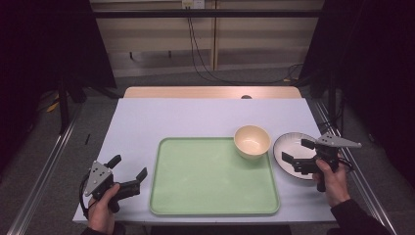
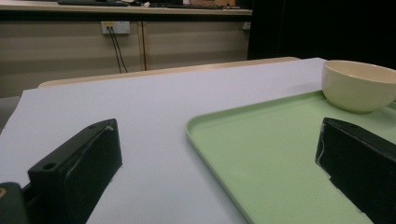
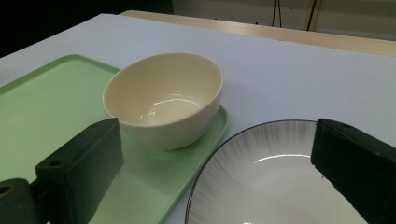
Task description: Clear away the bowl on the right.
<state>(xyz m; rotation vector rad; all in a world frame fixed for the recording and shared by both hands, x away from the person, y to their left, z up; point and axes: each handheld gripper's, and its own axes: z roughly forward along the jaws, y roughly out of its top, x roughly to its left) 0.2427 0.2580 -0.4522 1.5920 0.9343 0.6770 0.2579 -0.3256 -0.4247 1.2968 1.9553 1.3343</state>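
A pale tabletop (image 1: 195, 115) carries a green tray (image 1: 210, 191) at centre. At its 3 o'clock lies a striped plate (image 1: 288, 144); a cream bowl (image 1: 252, 141) sits at its 1 o'clock corner. The left gripper (image 1: 128, 169) and right gripper (image 1: 298, 152) hold nothing, jaws wide apart.

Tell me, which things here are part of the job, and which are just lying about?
Probably in use:
- green tray
- cream bowl on the tray's corner
- plate under the open right tool
- open left tool

Just there:
- wall socket
- hanging cables
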